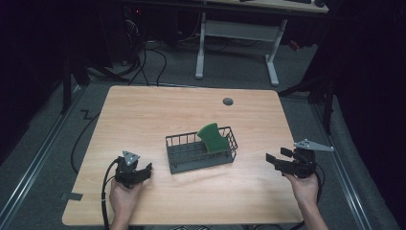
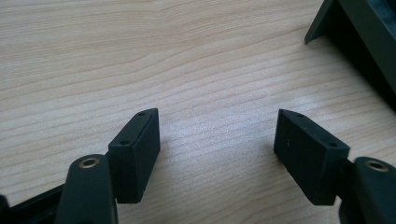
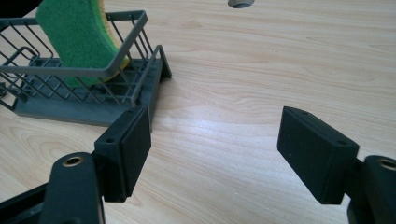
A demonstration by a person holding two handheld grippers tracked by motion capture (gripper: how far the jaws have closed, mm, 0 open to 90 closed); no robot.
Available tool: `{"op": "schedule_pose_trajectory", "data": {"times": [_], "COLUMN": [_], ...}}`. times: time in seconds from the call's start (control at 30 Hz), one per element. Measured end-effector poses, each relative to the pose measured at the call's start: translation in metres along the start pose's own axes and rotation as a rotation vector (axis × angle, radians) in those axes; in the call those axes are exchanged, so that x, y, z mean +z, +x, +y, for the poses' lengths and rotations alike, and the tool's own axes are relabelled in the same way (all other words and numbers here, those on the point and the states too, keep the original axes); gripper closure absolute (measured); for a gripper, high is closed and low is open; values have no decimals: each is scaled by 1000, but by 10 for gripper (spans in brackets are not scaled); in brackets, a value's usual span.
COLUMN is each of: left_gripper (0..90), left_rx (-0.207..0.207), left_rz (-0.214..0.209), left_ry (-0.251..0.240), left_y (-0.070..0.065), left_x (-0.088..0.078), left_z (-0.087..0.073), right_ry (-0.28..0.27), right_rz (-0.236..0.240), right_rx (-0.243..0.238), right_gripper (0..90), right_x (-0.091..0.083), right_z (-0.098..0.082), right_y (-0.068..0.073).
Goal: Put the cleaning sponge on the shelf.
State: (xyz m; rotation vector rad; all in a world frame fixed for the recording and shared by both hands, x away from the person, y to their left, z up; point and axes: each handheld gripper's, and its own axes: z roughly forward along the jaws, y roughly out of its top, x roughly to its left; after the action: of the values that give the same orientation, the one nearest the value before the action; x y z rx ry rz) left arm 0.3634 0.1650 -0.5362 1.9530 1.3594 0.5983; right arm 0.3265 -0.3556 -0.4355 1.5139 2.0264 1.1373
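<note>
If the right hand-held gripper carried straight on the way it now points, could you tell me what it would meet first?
Probably bare table; its open jaws aim just past the wire basket corner, though depth is unclear.

Count, taken from the wire basket (image 1: 201,154) mid-table: one basket. One green sponge (image 1: 213,137) leaning inside it. Two hand-held grippers, left gripper (image 1: 145,170) and right gripper (image 1: 277,158), either side of the basket. One table (image 1: 158,110).

Pale, smooth wood-grain table top (image 1: 143,115), matt dark-grey wire basket (image 3: 135,21), rough green fibrous scouring sponge (image 3: 74,32).
</note>
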Motion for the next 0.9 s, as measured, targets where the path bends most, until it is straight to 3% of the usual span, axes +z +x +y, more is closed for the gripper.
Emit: {"op": "schedule_pose_trajectory", "data": {"times": [0.9], "left_gripper": [319], "left_rx": [-1], "left_rz": [2], "left_ry": [-1], "left_y": [0], "left_x": [0], "left_z": [0], "right_ry": [21], "right_rz": [-52], "right_rx": [9], "right_gripper": [309], "right_x": [35], "right_z": [-41], "right_y": [-18]}}
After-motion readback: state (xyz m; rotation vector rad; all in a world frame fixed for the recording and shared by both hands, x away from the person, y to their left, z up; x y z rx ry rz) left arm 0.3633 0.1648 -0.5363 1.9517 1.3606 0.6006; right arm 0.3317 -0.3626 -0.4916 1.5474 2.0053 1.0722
